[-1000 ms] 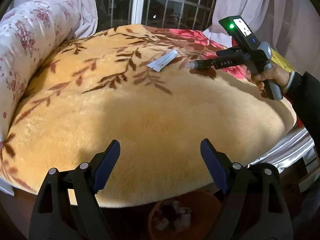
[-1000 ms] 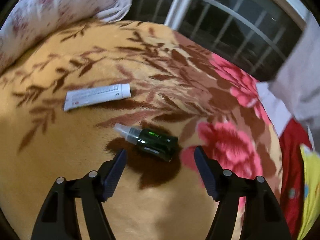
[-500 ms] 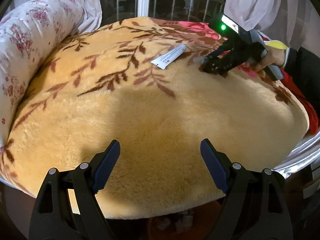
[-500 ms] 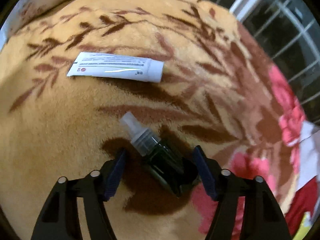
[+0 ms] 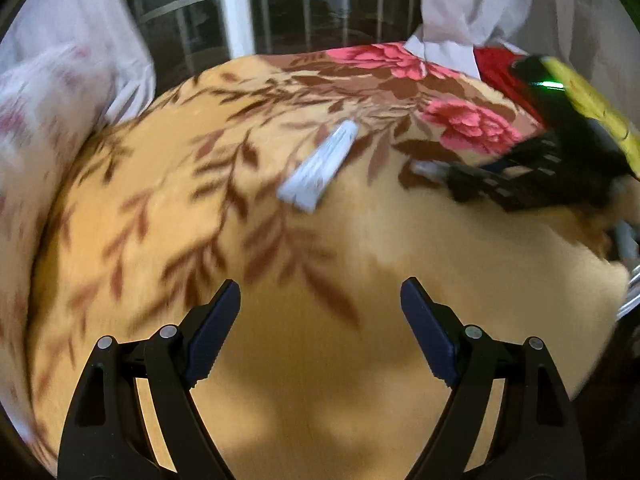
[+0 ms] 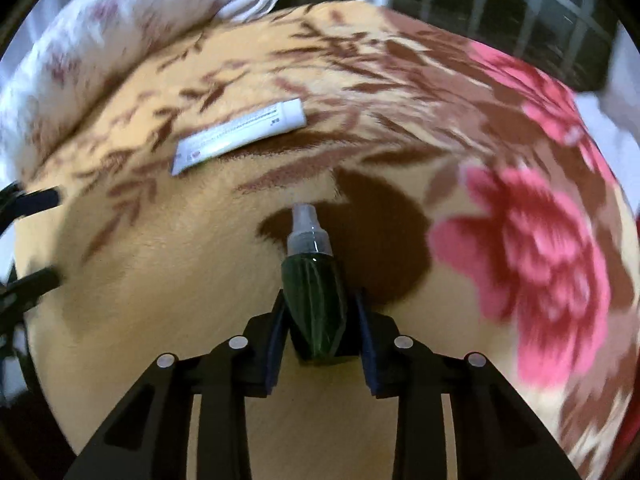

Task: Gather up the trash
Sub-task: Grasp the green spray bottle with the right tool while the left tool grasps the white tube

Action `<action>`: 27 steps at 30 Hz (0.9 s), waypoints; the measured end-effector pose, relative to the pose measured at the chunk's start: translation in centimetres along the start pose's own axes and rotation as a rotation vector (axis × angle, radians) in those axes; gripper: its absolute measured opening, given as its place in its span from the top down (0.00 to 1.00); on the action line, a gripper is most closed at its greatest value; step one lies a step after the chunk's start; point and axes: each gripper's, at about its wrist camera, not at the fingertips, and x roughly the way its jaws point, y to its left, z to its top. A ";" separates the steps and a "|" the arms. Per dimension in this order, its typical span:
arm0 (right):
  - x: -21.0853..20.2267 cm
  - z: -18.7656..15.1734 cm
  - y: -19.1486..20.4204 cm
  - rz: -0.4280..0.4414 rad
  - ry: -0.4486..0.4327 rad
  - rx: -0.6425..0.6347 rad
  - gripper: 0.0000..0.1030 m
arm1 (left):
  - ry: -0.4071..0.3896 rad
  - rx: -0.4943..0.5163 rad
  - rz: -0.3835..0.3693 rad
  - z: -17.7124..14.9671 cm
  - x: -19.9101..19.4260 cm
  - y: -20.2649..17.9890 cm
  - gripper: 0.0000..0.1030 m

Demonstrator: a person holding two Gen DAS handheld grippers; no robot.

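Left wrist view. Left gripper (image 5: 320, 312): fingers wide apart, nothing between them, poised over bare yellow blanket (image 5: 320, 380). White tube (image 5: 320, 168): lay flat on the leaf-patterned part of the blanket, ahead of the gripper and well apart from it. Right gripper (image 5: 460, 186): dark and blurred at the right edge, low on the blanket, with a pale cap showing at its tip. Against the frame one second earlier, the tube sat larger and nearer the centre, and the window (image 5: 304, 4) and curtains (image 5: 472, 4) filled more of the top; the opening of the fingers was unchanged.

Right wrist view. Right gripper (image 6: 320, 320): jaws closing, both pads against the sides of the green spray bottle (image 6: 314, 300), whose clear cap pointed away from the camera over a dark brown patch of the blanket. White tube (image 6: 240, 134): untouched, beyond and to the left of the bottle. Left gripper (image 6: 28, 240): two dark fingertips at the left edge. One second earlier the bottle lay crosswise on the blanket ahead of parted fingers; half a second earlier it lay between them, not yet pinched.

Judgement: the first piece of trash appeared secured but not yet clearly lifted; the tube remained to be collected, likely the left gripper's target.
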 end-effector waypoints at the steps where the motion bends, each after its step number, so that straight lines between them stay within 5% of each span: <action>1: -0.3 -0.4 -0.1 0.013 -0.015 0.029 0.70 | -0.004 0.034 0.000 1.1 1.0 -0.1 0.22; 9: -3.4 -4.9 0.8 0.036 -0.157 0.213 0.72 | 0.006 0.166 -0.043 6.8 6.9 -0.7 0.22; 14: -1.9 -4.9 0.4 0.031 -0.118 0.263 0.72 | 0.091 0.119 -0.060 9.0 11.3 0.1 0.22; 20: -0.6 -3.4 1.1 -0.036 -0.079 0.196 0.72 | 0.091 0.176 -0.015 9.6 13.1 -0.9 0.25; 27: 1.0 -2.2 0.6 -0.040 -0.066 0.213 0.72 | 0.064 0.153 -0.086 9.7 13.1 -0.4 0.61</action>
